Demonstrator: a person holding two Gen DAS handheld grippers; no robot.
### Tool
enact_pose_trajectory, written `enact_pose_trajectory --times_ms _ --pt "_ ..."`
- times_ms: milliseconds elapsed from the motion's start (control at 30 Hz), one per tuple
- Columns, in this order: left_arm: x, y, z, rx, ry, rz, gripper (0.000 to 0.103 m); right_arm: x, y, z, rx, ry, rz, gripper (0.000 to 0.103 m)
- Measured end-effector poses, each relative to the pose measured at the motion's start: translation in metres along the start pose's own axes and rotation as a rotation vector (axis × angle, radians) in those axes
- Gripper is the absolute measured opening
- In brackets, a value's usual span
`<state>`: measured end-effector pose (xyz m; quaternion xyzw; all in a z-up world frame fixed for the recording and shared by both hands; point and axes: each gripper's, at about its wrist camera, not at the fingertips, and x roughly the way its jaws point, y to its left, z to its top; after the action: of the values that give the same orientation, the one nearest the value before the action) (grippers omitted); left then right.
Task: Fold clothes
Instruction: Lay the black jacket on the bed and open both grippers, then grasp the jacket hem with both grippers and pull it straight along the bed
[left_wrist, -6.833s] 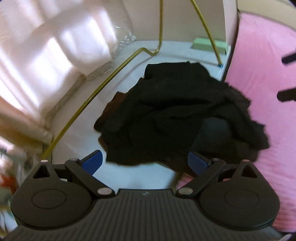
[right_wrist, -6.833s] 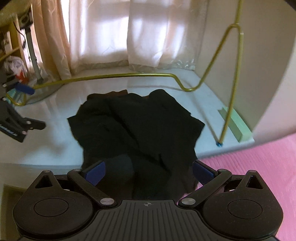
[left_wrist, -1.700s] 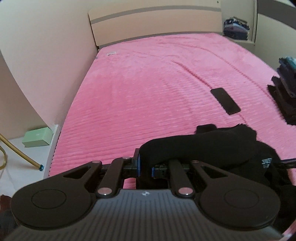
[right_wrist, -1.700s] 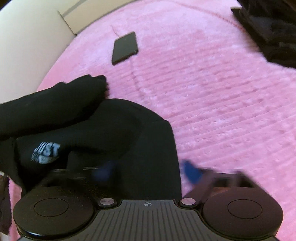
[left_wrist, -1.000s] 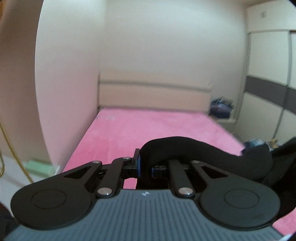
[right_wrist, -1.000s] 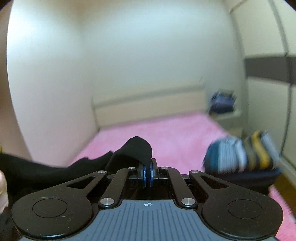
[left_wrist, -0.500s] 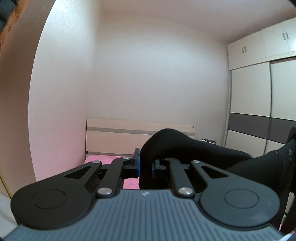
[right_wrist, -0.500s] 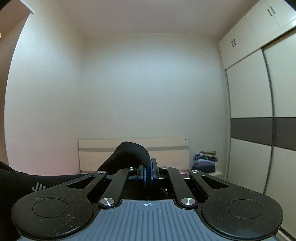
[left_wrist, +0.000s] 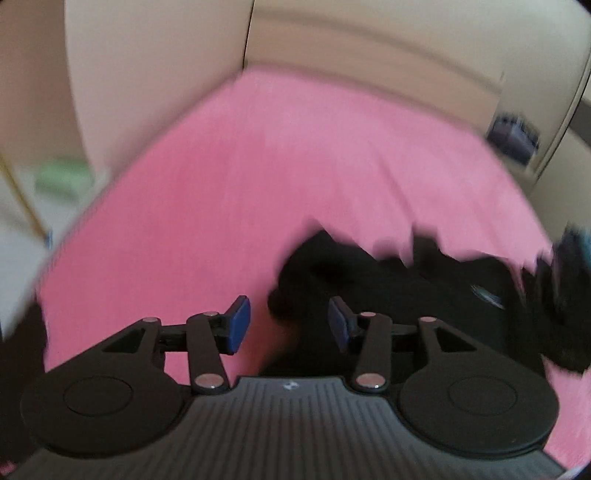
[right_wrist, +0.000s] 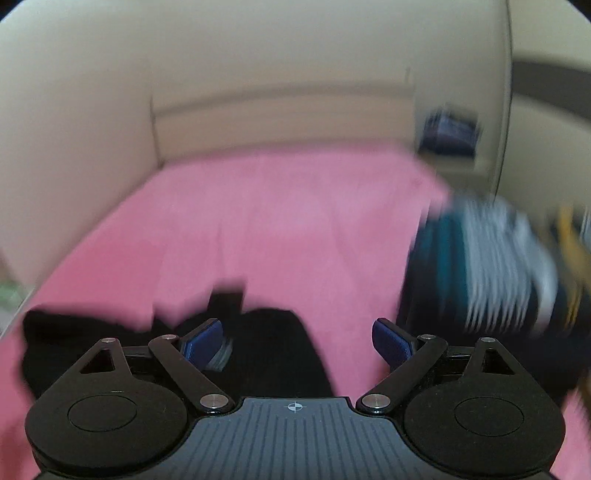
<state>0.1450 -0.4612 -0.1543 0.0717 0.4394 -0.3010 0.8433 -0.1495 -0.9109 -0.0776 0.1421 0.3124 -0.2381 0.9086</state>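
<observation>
both views are smeared with motion blur, so fine detail is lost. the pink bed cover (left_wrist: 229, 192) fills most of each picture and serves as the landmark here. the black garment (left_wrist: 388, 288) lies crumpled on the pink bed cover, toward the near edge of it, with a small pale print visible on the cloth in the left wrist view. the left gripper (left_wrist: 289, 325) has its two blue-padded fingers (left_wrist: 238, 325) spread apart above the pink bed cover, and a fold of the black garment sits in the gap between them without being pinched. the right gripper (right_wrist: 297, 341) is spread wider, its fingers (right_wrist: 391, 345) held apart over the pink bed cover, with the black garment below and to the left side of the gap. a stack of folded clothes (right_wrist: 491, 269), striped and dark, sits on the pink bed cover near its right side. beyond the far end of the pink bed cover stands a pale headboard (right_wrist: 280, 122), and a small dark pile (right_wrist: 450, 129) rests just past the far right corner.
</observation>
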Motion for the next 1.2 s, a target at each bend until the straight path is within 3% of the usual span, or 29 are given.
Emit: enact_pose_trajectory --times_ms 167,267,367,433,500,600,733,767,800,867,900,933,1067,1200 --pt "0.029 0.026 -0.095 0.037 0.199 0.007 0.049 0.003 0.016 -0.134 0.069 0.338 0.177 0.091" --pt "0.043 0.021 -0.139 0.101 0.254 -0.007 0.049 0.009 0.03 -0.194 0.088 0.477 0.212 0.091" --pt "0.061 0.019 -0.146 0.16 0.241 -0.029 0.054 0.019 0.029 -0.247 0.143 0.538 0.184 0.091" --pt "0.071 0.021 -0.148 0.18 0.201 -0.05 0.063 0.032 0.024 -0.275 0.178 0.542 0.156 0.091" --pt "0.086 0.027 -0.145 0.191 0.159 -0.068 0.063 0.036 0.022 -0.293 0.219 0.527 0.142 0.091" --pt "0.108 0.041 -0.145 0.147 0.131 -0.118 0.063 0.045 0.015 -0.31 0.265 0.487 0.147 0.091" --pt "0.131 0.041 -0.147 0.117 0.159 -0.257 0.059 0.05 0.011 -0.319 0.267 0.436 0.154 0.09" --pt "0.133 0.037 -0.148 0.127 0.162 -0.278 0.058 0.051 0.009 -0.318 0.272 0.43 0.155 0.081" --pt "0.135 0.033 -0.15 0.137 0.165 -0.292 0.052 0.049 0.012 -0.318 0.281 0.425 0.154 0.065" --pt "0.134 0.026 -0.151 0.158 0.166 -0.285 0.041 0.049 0.01 -0.316 0.322 0.43 0.16 0.046" --pt "0.133 0.026 -0.15 0.159 0.168 -0.28 0.027 0.05 0.007 -0.315 0.345 0.435 0.165 0.027" --pt "0.132 0.026 -0.148 0.155 0.174 -0.279 0.02 0.051 0.006 -0.312 0.353 0.445 0.172 0.018" --pt "0.095 0.023 -0.134 0.21 0.173 -0.28 0.014 0.045 0.009 -0.288 0.299 0.495 0.202 0.011" --pt "0.022 0.01 -0.134 0.3 0.25 -0.298 0.011 -0.009 -0.006 -0.25 0.22 0.524 0.207 0.005"
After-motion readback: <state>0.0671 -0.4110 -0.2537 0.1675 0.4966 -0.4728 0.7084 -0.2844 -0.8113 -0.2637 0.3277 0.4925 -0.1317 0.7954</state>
